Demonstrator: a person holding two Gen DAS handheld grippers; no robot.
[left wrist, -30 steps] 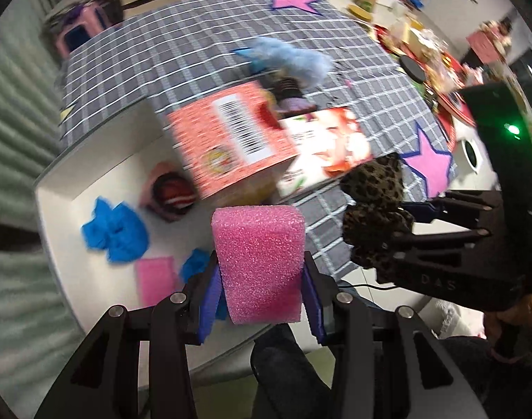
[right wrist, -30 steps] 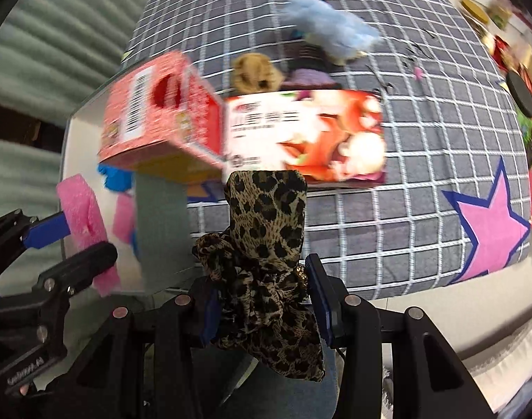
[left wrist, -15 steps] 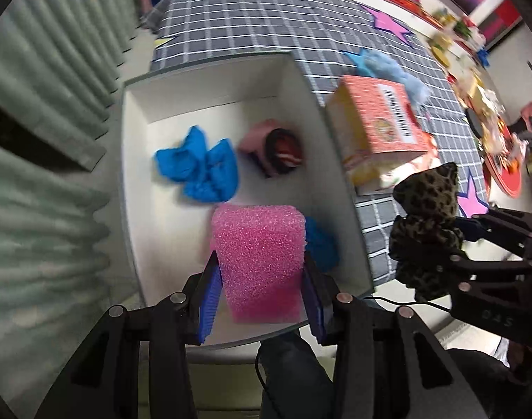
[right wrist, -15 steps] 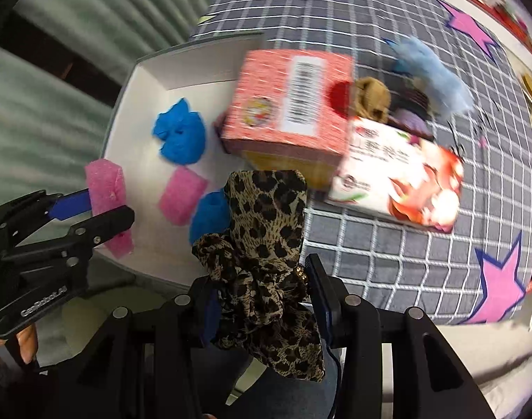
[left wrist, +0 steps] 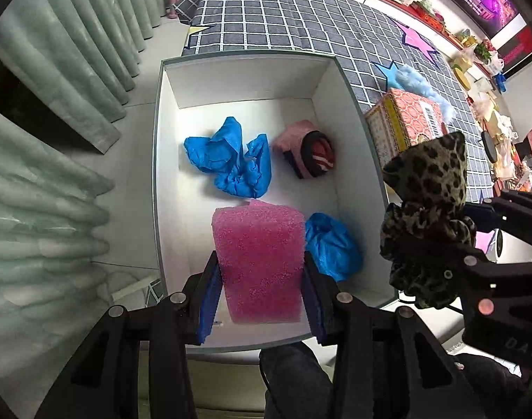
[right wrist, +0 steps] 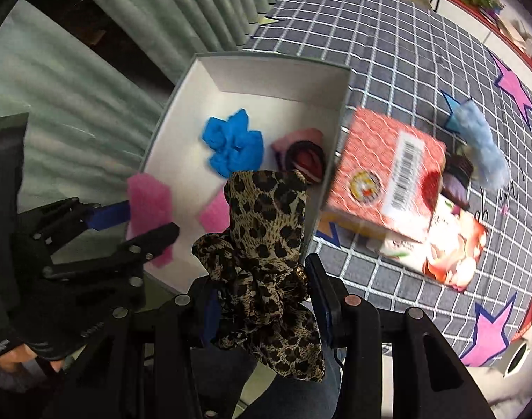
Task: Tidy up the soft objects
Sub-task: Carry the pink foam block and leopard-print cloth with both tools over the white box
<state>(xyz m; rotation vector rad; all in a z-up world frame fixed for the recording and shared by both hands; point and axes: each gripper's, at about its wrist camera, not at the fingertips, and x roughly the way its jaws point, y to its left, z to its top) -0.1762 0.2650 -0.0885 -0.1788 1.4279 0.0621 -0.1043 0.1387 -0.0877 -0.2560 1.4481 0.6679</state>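
My left gripper (left wrist: 260,293) is shut on a pink sponge (left wrist: 260,262) and holds it over the near end of the white box (left wrist: 238,80). My right gripper (right wrist: 262,300) is shut on a leopard-print scrunchie (right wrist: 266,244), just right of the box's near right corner; it also shows in the left wrist view (left wrist: 426,223). In the box lie blue crumpled covers (left wrist: 231,160), a pink and dark red roll (left wrist: 307,153), another blue piece (left wrist: 332,244) and a second pink sponge (right wrist: 215,214).
A red patterned carton (right wrist: 388,181) and a printed tissue pack (right wrist: 451,251) lie right of the box on the checked cloth (right wrist: 388,52). A light blue fluffy item (right wrist: 479,143) and dark scrunchies (right wrist: 458,174) lie beyond. Green curtains (left wrist: 56,139) hang at the left.
Both grippers have swung left and now sit over and beside the white box, which fills the left wrist view. Both still hold their items.
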